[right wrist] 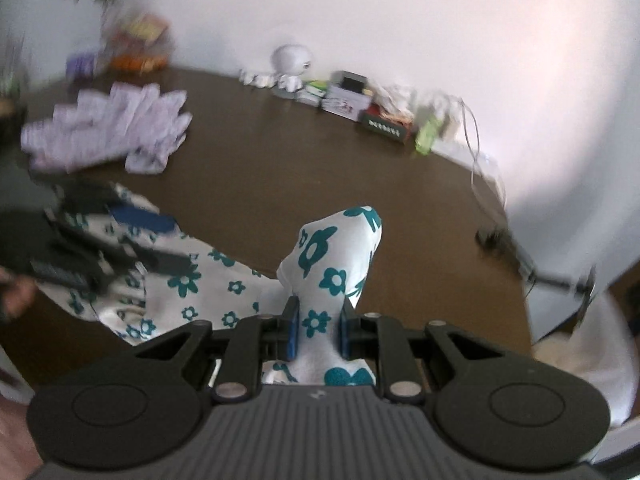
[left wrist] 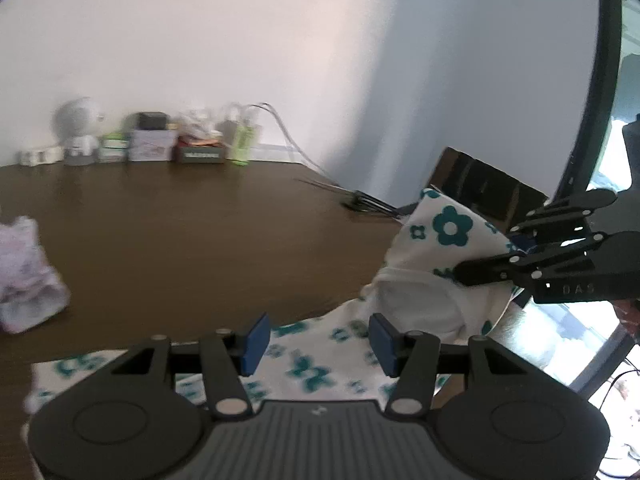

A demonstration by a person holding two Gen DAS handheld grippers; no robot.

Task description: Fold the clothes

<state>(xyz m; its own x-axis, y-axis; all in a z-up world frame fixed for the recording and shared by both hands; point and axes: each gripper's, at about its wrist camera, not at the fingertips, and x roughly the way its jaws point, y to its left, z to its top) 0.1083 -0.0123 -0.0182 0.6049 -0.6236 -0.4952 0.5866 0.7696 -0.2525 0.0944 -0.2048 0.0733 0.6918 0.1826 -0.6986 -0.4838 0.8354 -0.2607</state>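
Observation:
A white garment with teal flowers lies partly on the brown table. My right gripper is shut on a bunched fold of it, and the cloth stands up in a peak above the table. In the left wrist view the right gripper holds that raised part at the right. My left gripper is open above the flat part of the garment, its blue pads well apart and not pressing on the cloth. In the right wrist view the left gripper is blurred at the left, over the garment.
A pale lilac garment lies crumpled at the table's far left. Small boxes, a white figurine and bottles line the wall at the back. Cables and a dark cardboard box sit at the right edge.

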